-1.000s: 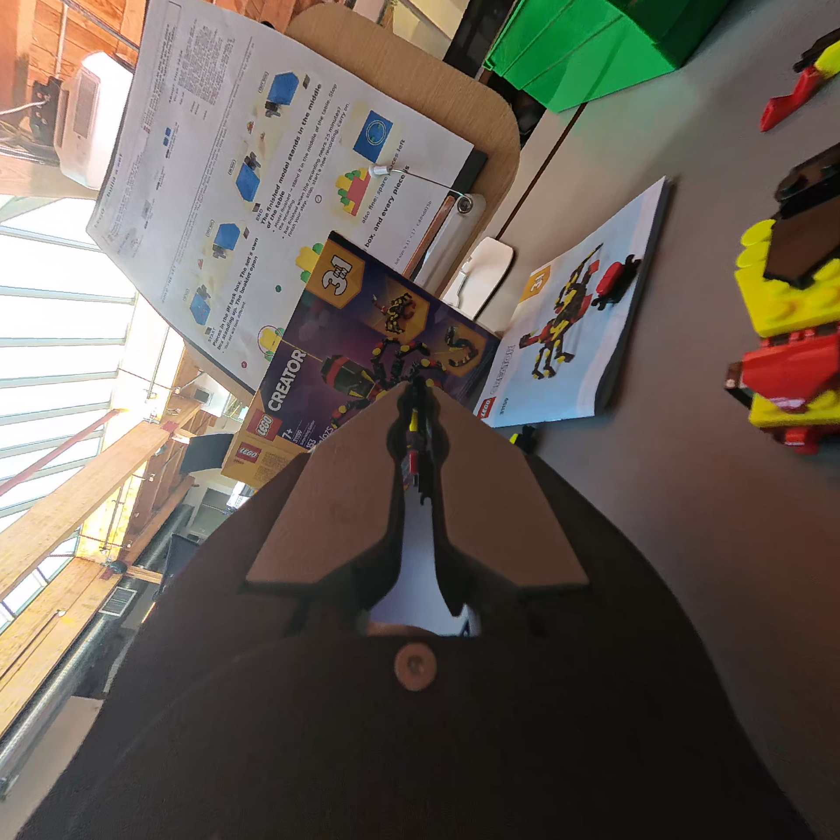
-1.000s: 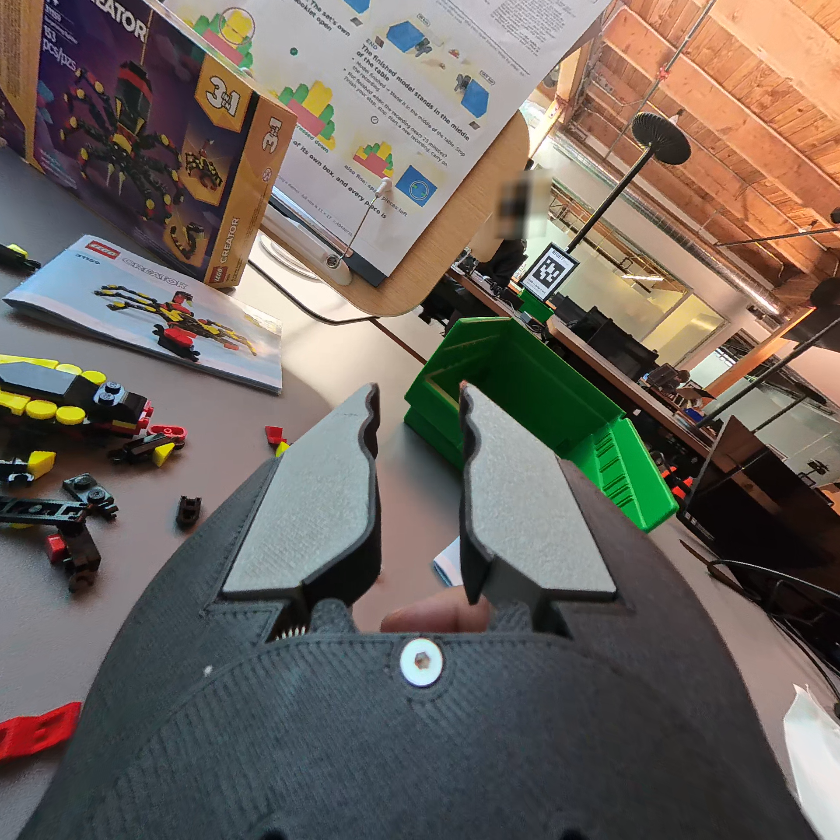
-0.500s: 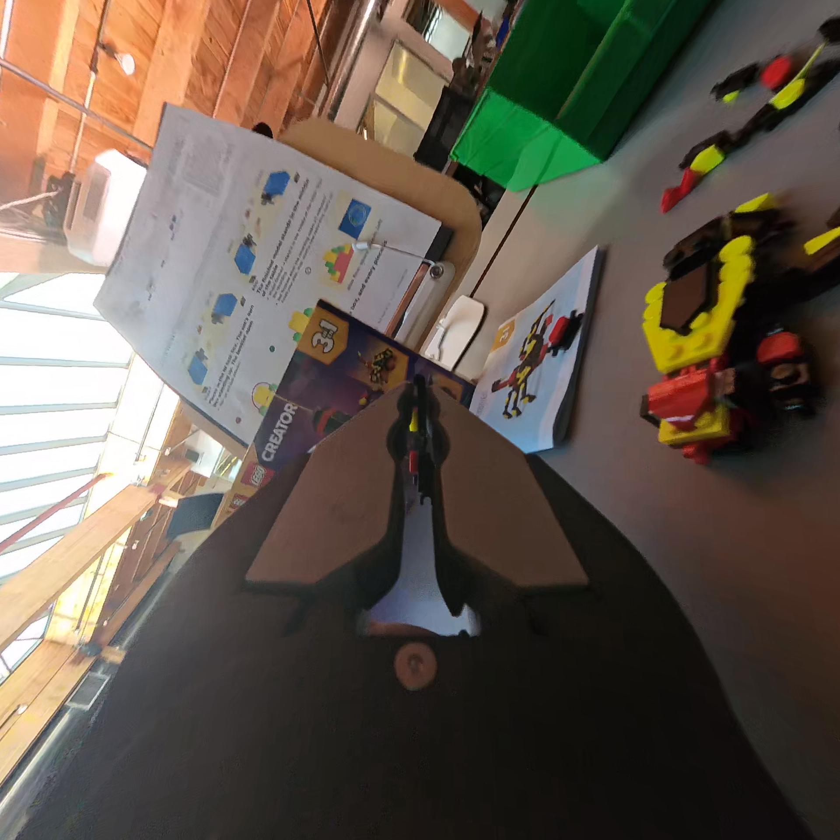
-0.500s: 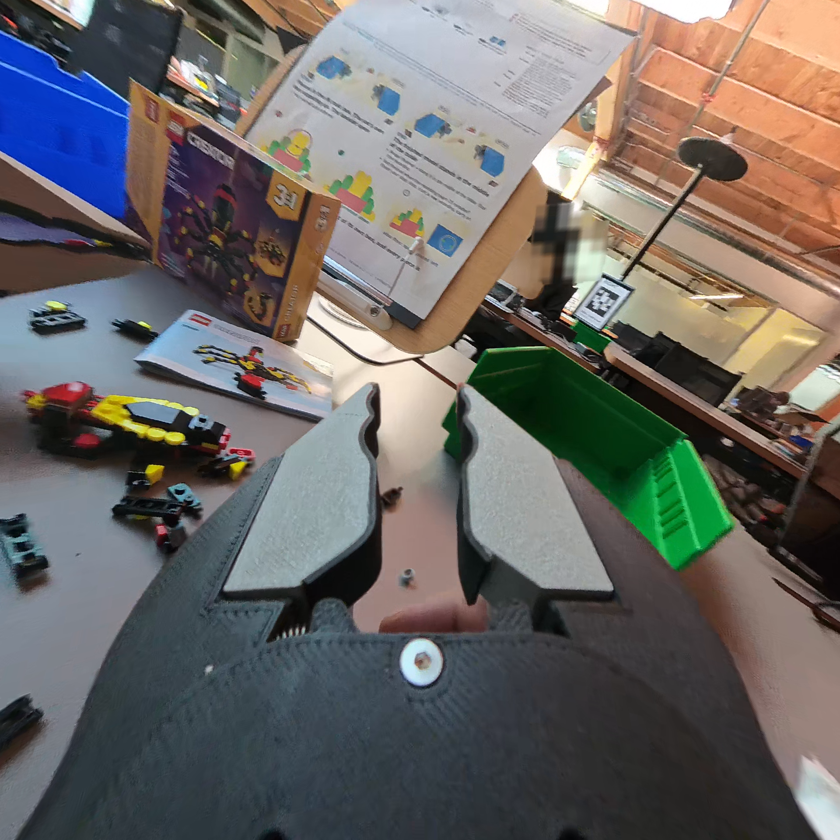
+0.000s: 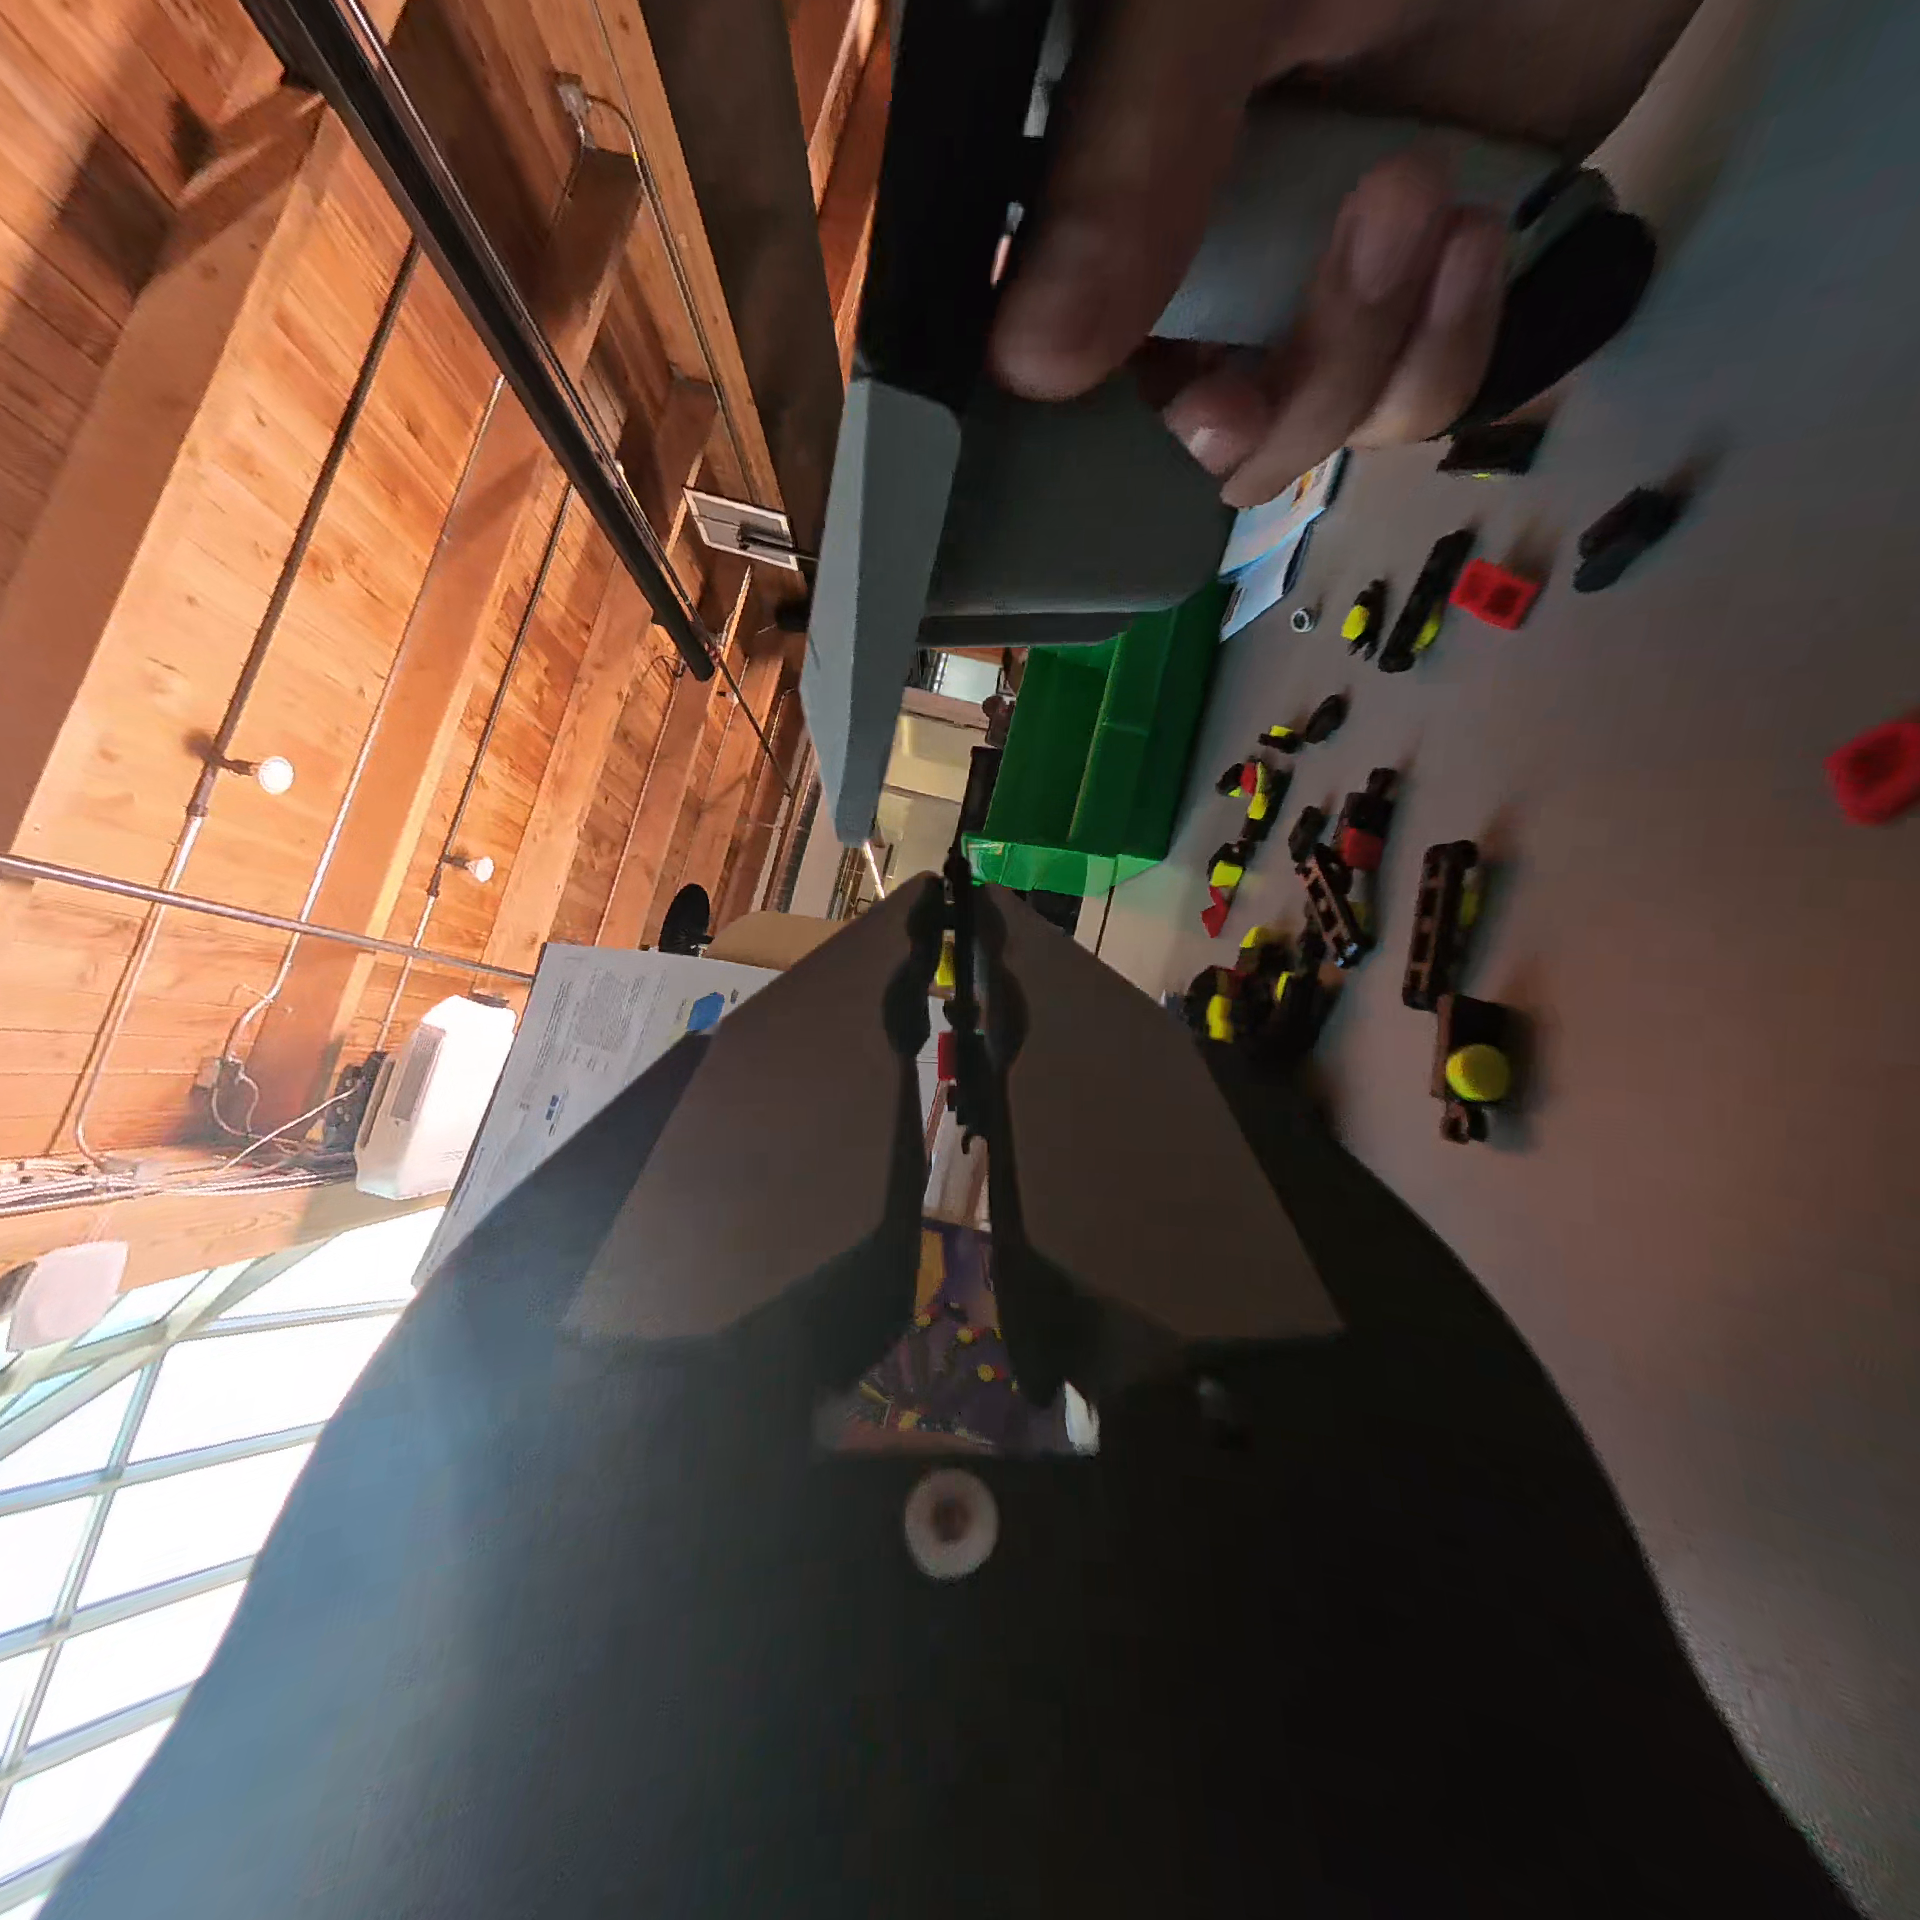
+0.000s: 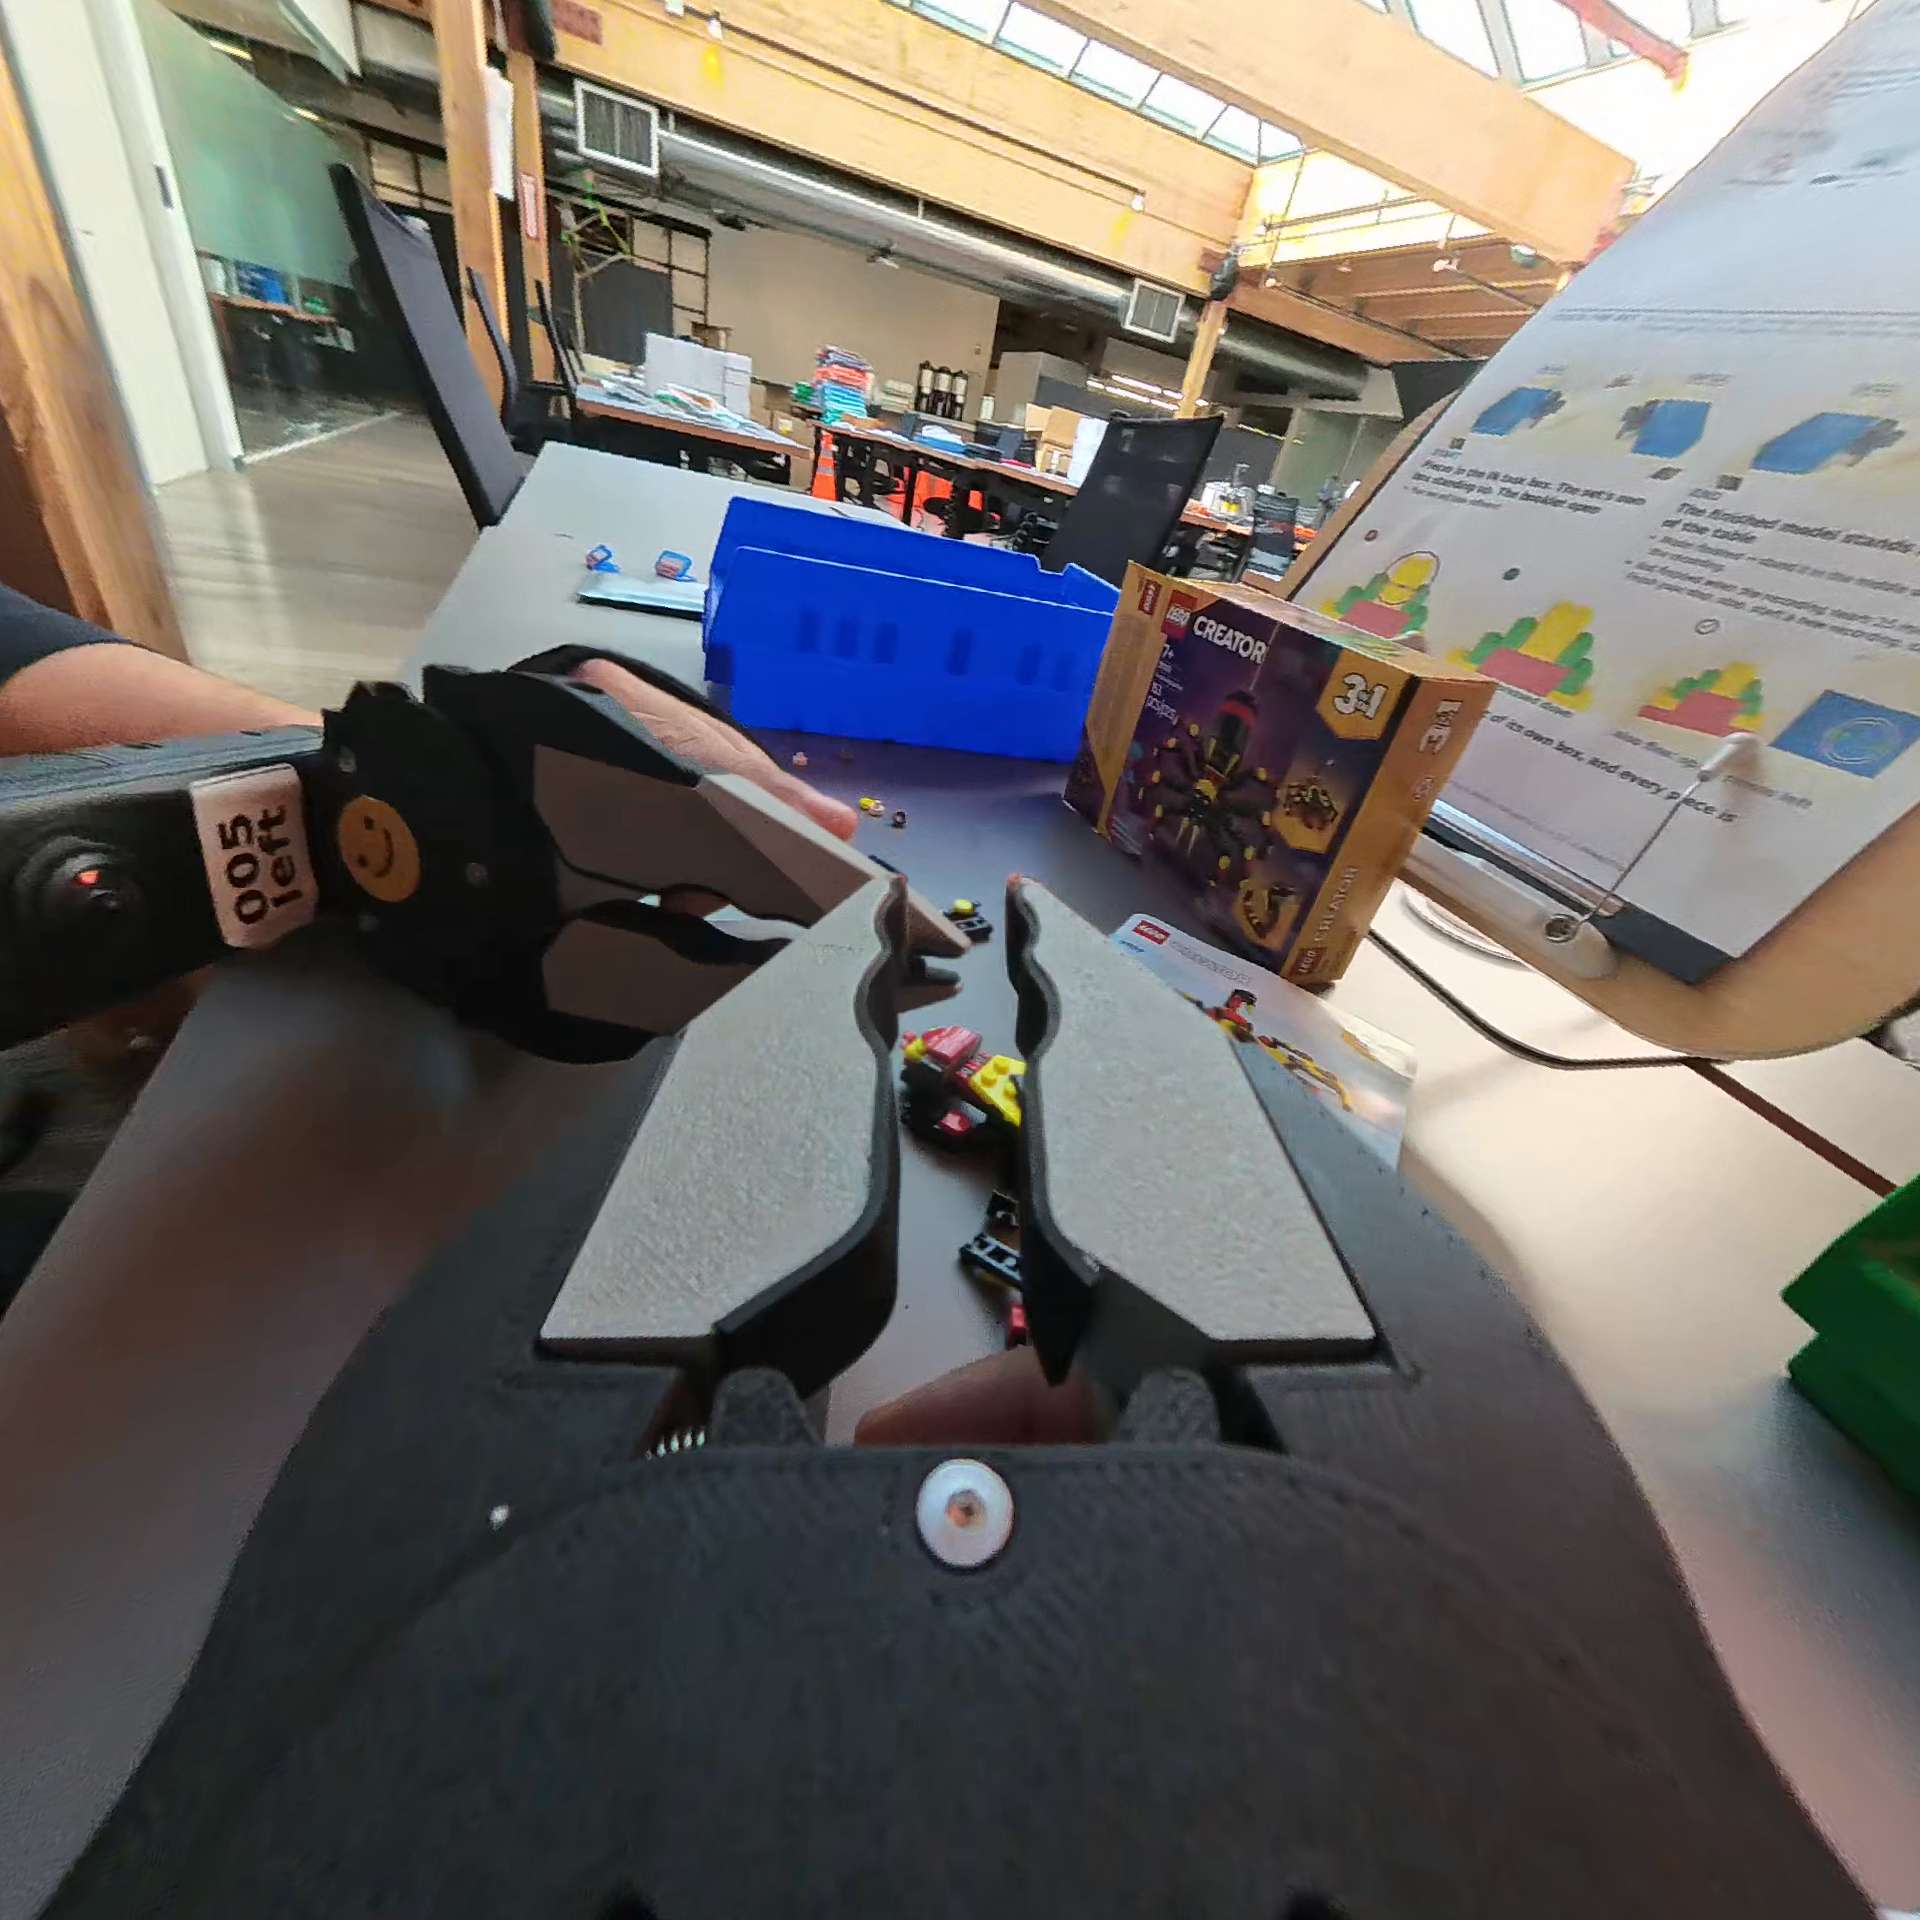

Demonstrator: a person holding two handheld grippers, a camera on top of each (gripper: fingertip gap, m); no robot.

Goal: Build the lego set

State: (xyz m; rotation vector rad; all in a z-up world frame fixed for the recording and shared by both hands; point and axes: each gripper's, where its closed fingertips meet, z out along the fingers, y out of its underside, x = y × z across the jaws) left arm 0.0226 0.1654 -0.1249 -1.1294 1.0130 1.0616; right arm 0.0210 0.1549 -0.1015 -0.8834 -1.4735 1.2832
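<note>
A thin black brick piece (image 5: pixel 961 997), with small yellow and red parts, is clenched between the left tool (image 5: pixel 951 894) tips above the grey table (image 5: pixel 1662 1299). It is probably light, rigid and easily snapped. The right tool (image 6: pixel 951 899) is parted, holding nothing, close by. Loose bricks (image 5: pixel 1340 904) are scattered beneath.
</note>
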